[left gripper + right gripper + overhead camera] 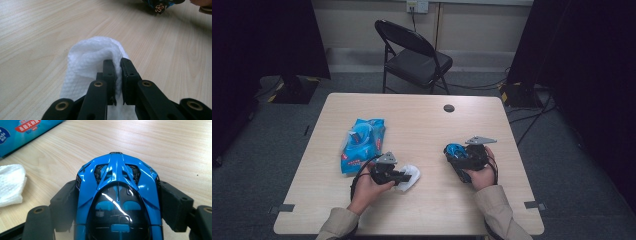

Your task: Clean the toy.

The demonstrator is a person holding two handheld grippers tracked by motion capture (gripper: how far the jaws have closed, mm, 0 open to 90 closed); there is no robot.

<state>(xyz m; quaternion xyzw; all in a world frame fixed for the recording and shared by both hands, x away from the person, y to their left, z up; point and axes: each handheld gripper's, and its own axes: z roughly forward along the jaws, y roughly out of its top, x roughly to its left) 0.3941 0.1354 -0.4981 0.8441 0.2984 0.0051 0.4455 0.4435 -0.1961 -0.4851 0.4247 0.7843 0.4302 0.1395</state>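
Note:
A white wipe [409,177] lies crumpled on the wooden table [422,120], with my left gripper [404,176] shut on it. In the left gripper view the two black pads [110,75] pinch a fold of the wipe [87,62]. My right gripper [451,154] is shut on a blue toy car [455,149], held just above the table at the right. In the right gripper view the toy car [117,195] sits between the pads [175,202], pressed on both flanks, its glossy blue body pointing away. The wipe [11,185] lies at that view's left edge.
A blue pack of wet wipes [361,142] lies on the table left of centre, and its corner [22,131] shows in the right gripper view. A round cable hole [449,108] sits near the far edge. A black folding chair [412,55] stands behind the table.

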